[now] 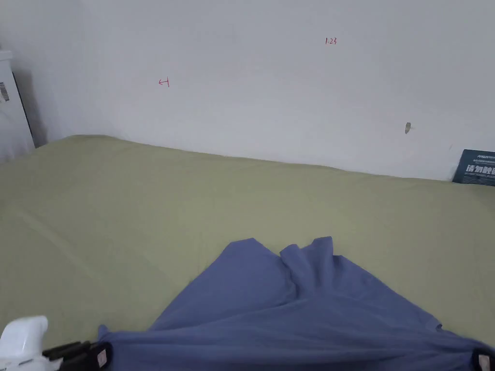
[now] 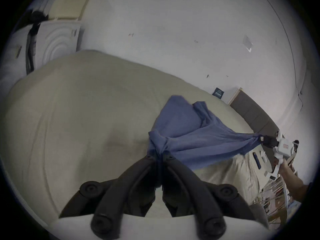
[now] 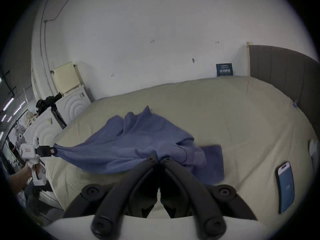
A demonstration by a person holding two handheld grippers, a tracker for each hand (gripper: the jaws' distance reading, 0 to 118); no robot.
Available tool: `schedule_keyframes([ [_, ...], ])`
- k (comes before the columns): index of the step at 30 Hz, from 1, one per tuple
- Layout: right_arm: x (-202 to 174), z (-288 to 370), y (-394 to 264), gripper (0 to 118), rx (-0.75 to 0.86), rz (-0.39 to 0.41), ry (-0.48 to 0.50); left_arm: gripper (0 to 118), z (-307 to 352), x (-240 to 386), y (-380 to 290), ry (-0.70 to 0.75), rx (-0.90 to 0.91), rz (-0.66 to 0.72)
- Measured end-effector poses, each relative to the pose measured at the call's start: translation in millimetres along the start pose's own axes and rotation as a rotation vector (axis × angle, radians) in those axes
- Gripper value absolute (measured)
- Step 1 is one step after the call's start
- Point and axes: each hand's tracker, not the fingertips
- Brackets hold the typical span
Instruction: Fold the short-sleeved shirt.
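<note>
Left tongs (image 2: 160, 155) and right tongs (image 3: 158, 158) are closed, each clamped on a corner of the blue shirt (image 1: 299, 309), which is stretched between them above the near edge of the bed (image 1: 121, 203), its far part resting on the sheet. Step judged: spreading before folding. Next, lowering it flat is called for. A phone (image 3: 285, 188) lies right. Red marks on the wall (image 1: 290, 96) and a dark card (image 1: 476, 167) are not legible.

Green-sheeted bed (image 1: 121, 193) bears shirt (image 1: 290, 309), phone (image 3: 285, 186).
</note>
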Motion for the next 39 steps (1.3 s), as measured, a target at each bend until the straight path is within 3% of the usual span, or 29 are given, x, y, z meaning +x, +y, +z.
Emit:
schedule_keyframes([
  [10, -9, 3, -46, 0, -0.061, -0.048, -0.046, 7, 8, -4, -46, 0.021, -0.011, 0.037],
  [11, -8, 2, -48, 0, -0.059, -0.06, -0.046, 17, 8, 2, -51, 0.024, -0.002, 0.023],
  [12, -9, 2, -49, 2, -0.063, -0.068, -0.048, 40, 8, 5, -53, 0.035, 0.001, 0.013],
  [13, -11, 2, -48, 10, -0.069, -0.069, -0.05, 76, 9, 9, -54, 0.062, 0.004, 0.002],
  [14, -17, 6, -45, 33, -0.07, -0.065, -0.057, 107, 13, 16, -55, 0.072, 0.016, 0.012],
  [16, -26, 18, -43, 69, -0.01, 0.016, -0.09, 110, 28, 35, -55, 0.083, 0.118, -0.022],
  [17, -36, 28, -40, 76, 0.037, 0.055, -0.081, 110, 37, 49, -54, 0.083, 0.182, -0.059],
  [19, -62, 49, -36, 75, 0.162, 0.137, -0.091, 110, 53, 83, -50, 0.132, 0.279, -0.162],
  [23, -117, 85, -33, 75, 0.368, 0.313, -0.218, 109, 77, 157, -56, 0.23, 0.522, -0.309],
  [28, -154, 106, -35, 74, 0.442, 0.376, -0.236, 106, 79, 204, -62, 0.218, 0.575, -0.465],
  [29, -158, 109, -37, 66, 0.451, 0.38, -0.239, 103, 78, 209, -63, 0.204, 0.566, -0.457],
  [30, -161, 112, -39, 50, 0.467, 0.378, -0.243, 88, 79, 213, -64, 0.199, 0.566, -0.445],
  [31, -163, 114, -40, 22, 0.471, 0.374, -0.239, 59, 77, 213, -64, 0.199, 0.568, -0.429],
  [32, -161, 113, -39, 0, 0.474, 0.369, -0.241, 0, 76, 216, -63, 0.218, 0.57, -0.409],
  [33, -160, 114, -43, 0, 0.489, 0.366, -0.261, 0, 74, 214, -65, 0.274, 0.596, -0.405],
  [39, -143, 113, -42, 0, 0.457, 0.279, -0.238, 3, 76, 163, -34, 0.192, 0.565, -0.452],
])
